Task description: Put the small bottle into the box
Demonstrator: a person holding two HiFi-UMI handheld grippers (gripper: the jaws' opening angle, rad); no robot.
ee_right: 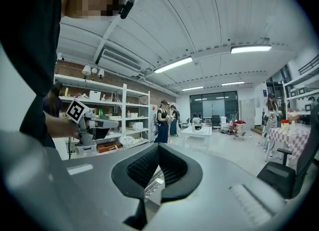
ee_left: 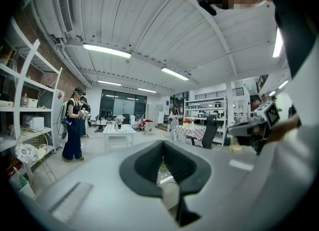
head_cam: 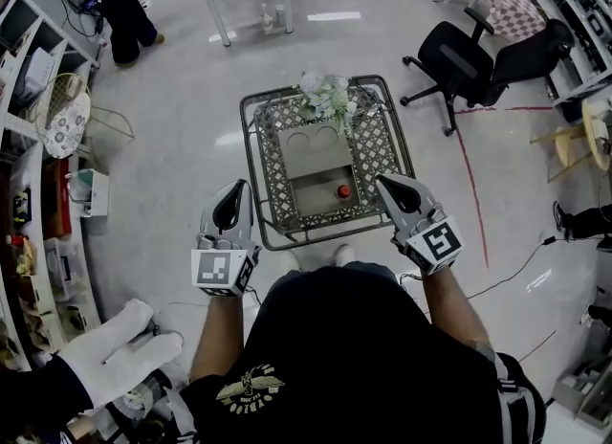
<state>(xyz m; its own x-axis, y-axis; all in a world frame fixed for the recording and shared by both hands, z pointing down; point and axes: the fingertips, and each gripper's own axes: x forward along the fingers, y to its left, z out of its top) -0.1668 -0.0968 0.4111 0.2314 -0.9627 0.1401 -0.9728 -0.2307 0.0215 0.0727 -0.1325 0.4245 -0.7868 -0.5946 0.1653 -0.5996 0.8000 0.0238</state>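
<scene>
Looking down from the head view, the small bottle (head_cam: 343,191) is seen by its red top, inside the edges of the grey box (head_cam: 306,155), in the part of the box nearest the person. The box is set on a wire worktop (head_cam: 375,150), with flowers (head_cam: 325,98) at the far end. It cannot be told from above whether the bottle is already down in the box or only stood on top of it. The left claw (head_cam: 234,191) and the right claw (head_cam: 387,186) are both shut tight, and nothing is held in either one. They are held at the near edge of the worktop, one on each side. The right claw is nearer the bottle but is not touching it. If the bottle is not in yet, the right claw should be used, since less reaching is needed. Its jaws must be opened first, wider than the bottle. The claw should then be brought down slowly from above, so the bottle is not bumped. A small bottle is likely to be tipped over by a quick poke. It should be squeezed softly on its sides, lifted straight up, and lowered gently into the box. The left claw can be held back, or rested on the box to steady it.
</scene>
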